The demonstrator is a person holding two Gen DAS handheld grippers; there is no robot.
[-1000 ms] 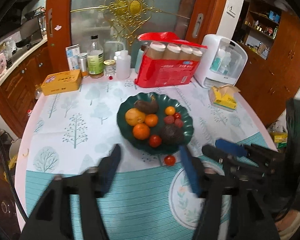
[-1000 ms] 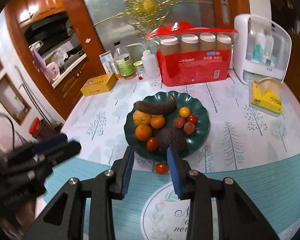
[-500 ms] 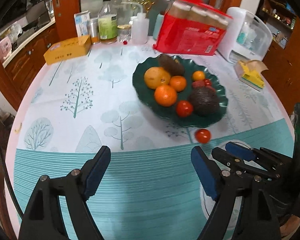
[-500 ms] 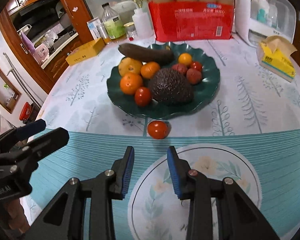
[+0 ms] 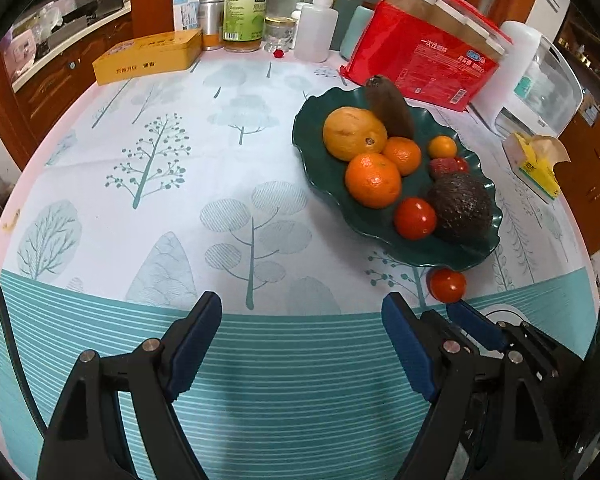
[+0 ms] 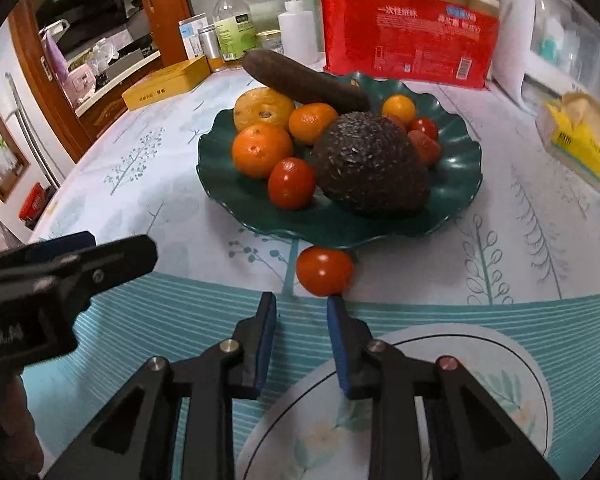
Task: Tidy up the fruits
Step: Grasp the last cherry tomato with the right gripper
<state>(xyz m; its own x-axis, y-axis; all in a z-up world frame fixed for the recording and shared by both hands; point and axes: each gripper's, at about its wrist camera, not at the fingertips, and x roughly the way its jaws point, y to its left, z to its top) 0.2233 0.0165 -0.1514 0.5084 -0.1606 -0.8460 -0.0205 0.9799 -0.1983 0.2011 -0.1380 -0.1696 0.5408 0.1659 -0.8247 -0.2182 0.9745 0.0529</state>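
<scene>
Right hand-held gripper [image 6: 302, 306] part-open, empty; loose tomato [image 6: 325, 271] just beyond fingertips.

Black left gripper [image 5: 300, 344], blue pads [image 5: 404, 350], silver screws

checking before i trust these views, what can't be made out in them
- Right wrist view: the far part of the dark long fruit is hidden behind the oranges, and the avocado covers part of the small red fruits.
- Left wrist view: the right tool is mostly hidden behind the left tool.
- Both views: whether the loose tomato touches the green plate is unclear; the rim overhangs it.
- Bottle labels are too small to read.
</scene>
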